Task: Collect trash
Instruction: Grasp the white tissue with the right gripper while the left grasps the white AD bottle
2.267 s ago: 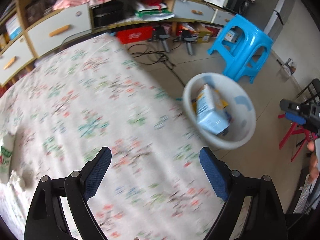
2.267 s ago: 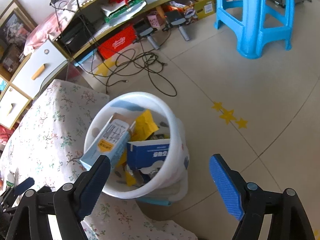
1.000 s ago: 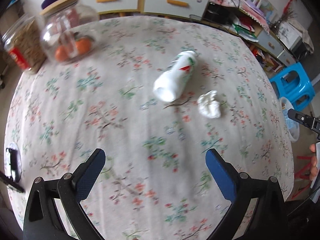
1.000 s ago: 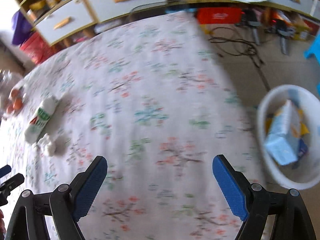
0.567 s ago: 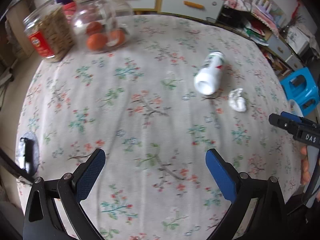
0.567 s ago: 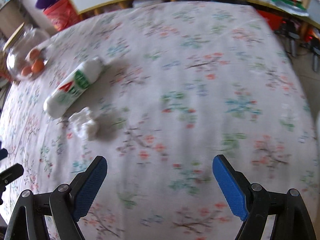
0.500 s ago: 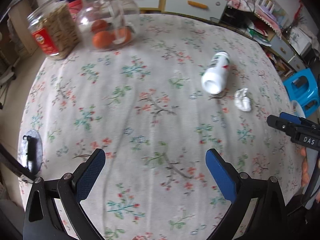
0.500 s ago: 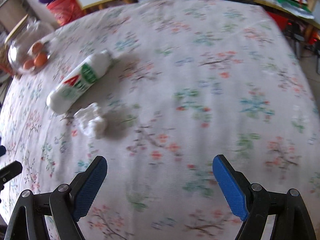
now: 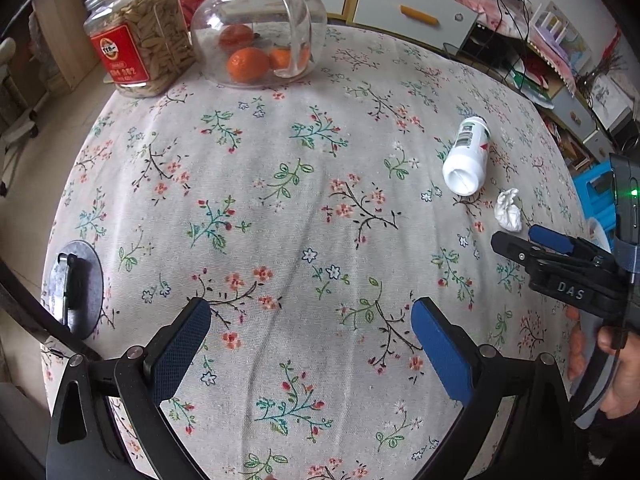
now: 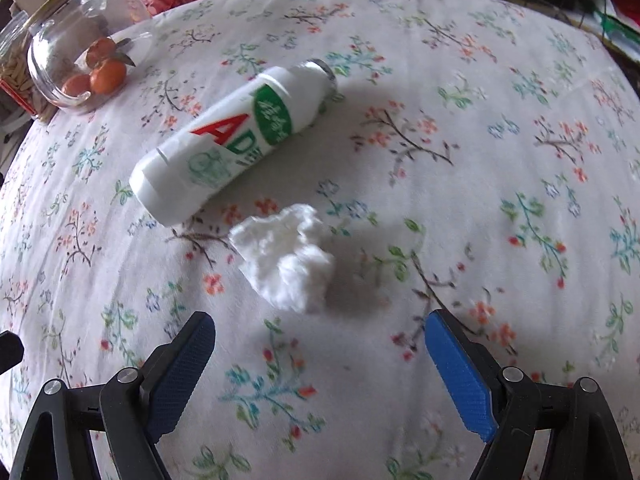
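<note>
Partly cut off at the left edge of the right wrist view, a glass jar (image 10: 76,60) of oranges stands at the far corner of the flowered tablecloth (image 10: 480,200). Nearer the middle a white bottle (image 10: 236,140) lies on its side, its small print blurred, and a crumpled tissue (image 10: 288,260) lies just beside its base. Above them the right gripper (image 10: 320,364) points steeply down, jaws wide, nothing between them. Off to the left, the left gripper (image 9: 310,344) hangs open and empty over bare cloth; fingers (image 9: 616,360) show at the right edge of the left wrist view.
</note>
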### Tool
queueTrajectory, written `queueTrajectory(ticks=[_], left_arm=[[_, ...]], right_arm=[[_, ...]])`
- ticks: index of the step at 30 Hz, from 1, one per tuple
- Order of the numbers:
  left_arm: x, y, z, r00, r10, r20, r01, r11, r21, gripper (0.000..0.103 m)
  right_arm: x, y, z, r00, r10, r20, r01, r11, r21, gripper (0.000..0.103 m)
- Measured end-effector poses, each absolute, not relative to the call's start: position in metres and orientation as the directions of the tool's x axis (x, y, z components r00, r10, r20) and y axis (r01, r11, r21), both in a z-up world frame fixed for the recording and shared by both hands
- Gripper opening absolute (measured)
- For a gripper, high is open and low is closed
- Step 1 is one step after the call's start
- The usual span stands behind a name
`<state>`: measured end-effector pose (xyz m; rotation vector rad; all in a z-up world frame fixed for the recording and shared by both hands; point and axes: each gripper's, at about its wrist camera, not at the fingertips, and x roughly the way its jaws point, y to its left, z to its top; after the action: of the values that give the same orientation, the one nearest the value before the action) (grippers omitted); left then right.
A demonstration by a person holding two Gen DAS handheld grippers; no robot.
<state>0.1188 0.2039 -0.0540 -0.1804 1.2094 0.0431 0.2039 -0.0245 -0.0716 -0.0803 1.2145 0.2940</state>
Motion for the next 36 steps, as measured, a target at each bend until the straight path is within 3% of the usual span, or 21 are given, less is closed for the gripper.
queueTrajectory(ticks=[6, 8, 11, 29, 36], left_arm=[[0.123, 0.204, -0.054, 0.355, -0.061, -0.933, -0.133, 0.984, -0.115, 0.101], [0.128, 0.202, -0.054, 0.358, -0.06, -0.932, -0.134, 0.984, -0.115, 0.101], [0.137, 0.195, -0.052, 0.375, -0.056, -0.925, -0.124, 0.986, -0.11, 0.101], [0.214, 0.102, -0.047, 0.447, -0.11, -0.888, 0.021, 0.993, -0.112, 0.101], [0.235, 0.079, -0.056, 0.438, -0.159, -0.885, 0.042, 0.987, -0.156, 0.084]], right_arm=[[0.207, -0.02, -0.069, 0.351, 0.163, -0.922, -0.291, 0.955, 0.058, 0.061], [0.208, -0.018, -0.069, 0.354, 0.165, -0.921, -0.311, 0.949, 0.05, 0.041], [0.21, -0.018, -0.066, 0.357, 0.172, -0.918, -0.33, 0.943, 0.049, 0.029], [0.227, -0.081, -0.036, 0.385, 0.194, -0.902, -0.225, 0.968, 0.112, 0.028], [0.233, -0.109, -0.03, 0.384, 0.207, -0.9, -0.166, 0.974, 0.153, 0.028]])
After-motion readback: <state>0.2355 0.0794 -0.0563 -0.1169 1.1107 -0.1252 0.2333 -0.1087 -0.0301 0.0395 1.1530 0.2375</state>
